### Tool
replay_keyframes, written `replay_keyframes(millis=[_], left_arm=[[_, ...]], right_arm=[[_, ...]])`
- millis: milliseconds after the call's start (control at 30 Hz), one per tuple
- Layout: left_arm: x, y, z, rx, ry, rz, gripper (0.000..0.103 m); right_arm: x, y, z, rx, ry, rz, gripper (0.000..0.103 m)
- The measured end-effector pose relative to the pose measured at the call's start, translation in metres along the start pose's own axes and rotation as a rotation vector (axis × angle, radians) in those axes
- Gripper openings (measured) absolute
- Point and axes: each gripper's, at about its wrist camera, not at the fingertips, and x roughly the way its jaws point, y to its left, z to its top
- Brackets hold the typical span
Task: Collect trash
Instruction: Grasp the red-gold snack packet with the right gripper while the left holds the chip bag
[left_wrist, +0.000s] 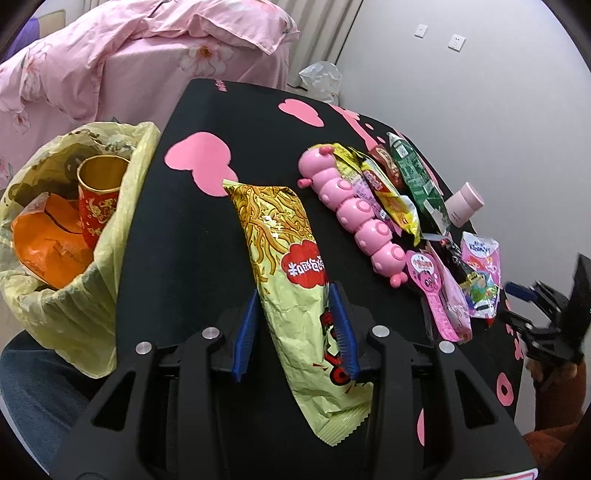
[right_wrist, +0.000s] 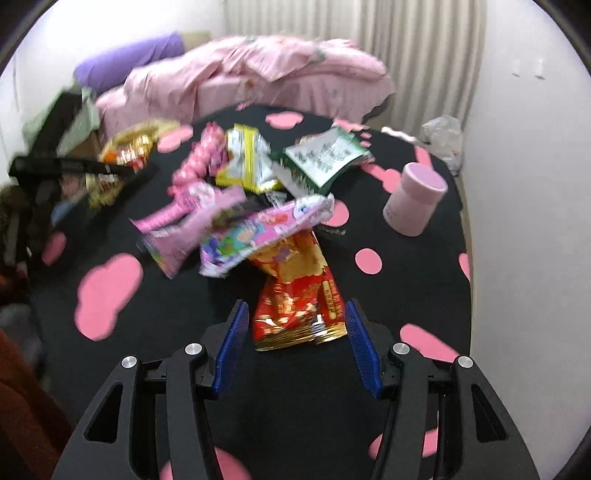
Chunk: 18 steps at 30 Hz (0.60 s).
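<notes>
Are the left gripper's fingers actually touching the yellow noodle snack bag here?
Touching. The left wrist view shows the left gripper closed on the yellow noodle snack bag, both blue pads pressed against its sides, with no gap showing.

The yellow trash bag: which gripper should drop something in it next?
Probably the left. The left gripper is shut on the noodle snack bag, and the yellow trash bag sits just to its left. The right gripper is open around a red wrapper, not gripping it yet.

Even indoor light; right view motion-blurred, edges warped.
</notes>
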Motion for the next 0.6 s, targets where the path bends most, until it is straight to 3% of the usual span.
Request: replay_keyframes(millis=[100, 200, 233, 267, 333, 600], left_arm=[[0.002, -0.003, -0.001, 0.010, 0.014, -0.007, 0.037], [0.006, -0.007, -0.003, 0.021, 0.043, -0.023, 0.037], [0.007, -0.008, -0.004, 0.027, 0.045, -0.027, 0.037], [0.007, -0.010, -0.005, 0.035, 0.045, -0.032, 0.039], [0.006, -0.013, -0.007, 0.051, 0.041, -0.052, 0.043], [0.007, -0.013, -0.008, 0.018, 0.033, -0.127, 0.059]], right_arm=[[0.018, -0.003, 0.011, -0.039, -0.004, 0.013, 0.052], [0.038, -0.014, 0.019, 0.032, 0.034, 0.092, 0.052], [0.042, -0.017, 0.018, 0.065, 0.046, 0.104, 0.051], [0.042, -0.017, 0.018, 0.082, 0.047, 0.107, 0.042], [0.035, -0.018, 0.014, 0.122, 0.035, 0.104, 0.036], [-0.031, -0.014, 0.010, 0.216, -0.127, -0.003, 0.035]])
